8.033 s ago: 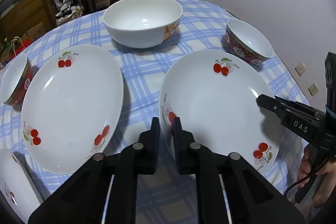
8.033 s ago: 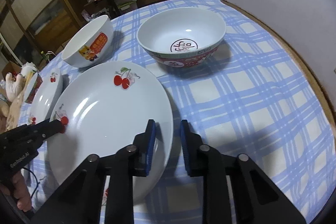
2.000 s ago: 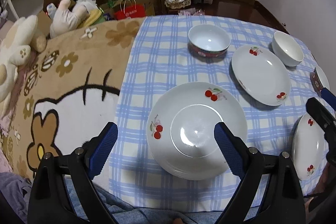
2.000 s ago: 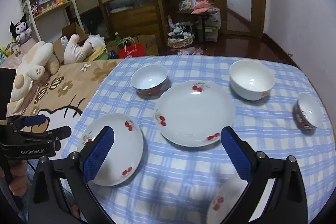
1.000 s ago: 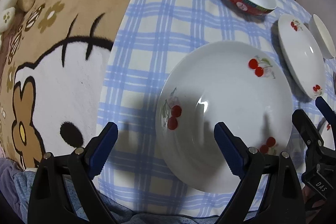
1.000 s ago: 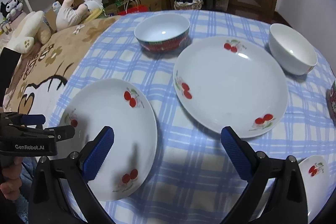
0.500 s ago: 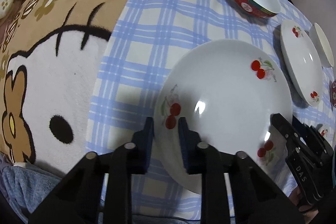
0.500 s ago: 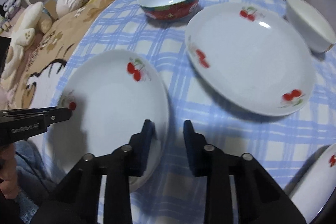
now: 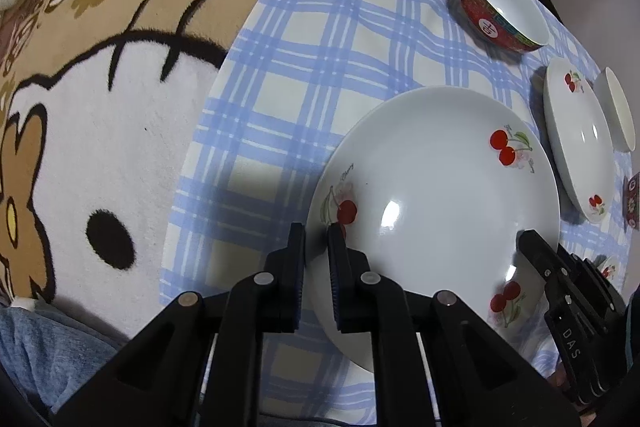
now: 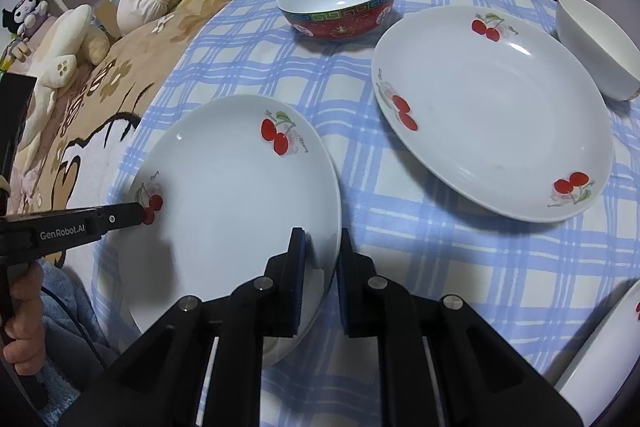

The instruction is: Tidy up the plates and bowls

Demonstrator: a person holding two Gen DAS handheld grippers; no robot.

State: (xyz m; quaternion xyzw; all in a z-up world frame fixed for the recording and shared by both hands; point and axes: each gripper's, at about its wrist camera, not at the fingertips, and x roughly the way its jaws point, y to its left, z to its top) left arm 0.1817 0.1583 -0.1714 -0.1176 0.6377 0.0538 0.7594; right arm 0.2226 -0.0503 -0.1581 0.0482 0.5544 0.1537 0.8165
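Observation:
A white cherry-print plate lies near the front edge of the blue checked table. My left gripper is shut on its left rim. My right gripper is shut on its right rim; the plate also shows in the right wrist view. The right gripper shows in the left wrist view, and the left gripper shows in the right wrist view. A second, larger cherry plate lies to the right. A red patterned bowl stands behind it.
A plain white bowl stands at the far right. Another cherry plate's rim shows at the bottom right. A brown cartoon blanket covers the table's left side. Plush toys lie beyond it.
Both grippers were wide open above the table one second ago. They came down onto the near plate and closed on its opposite rims.

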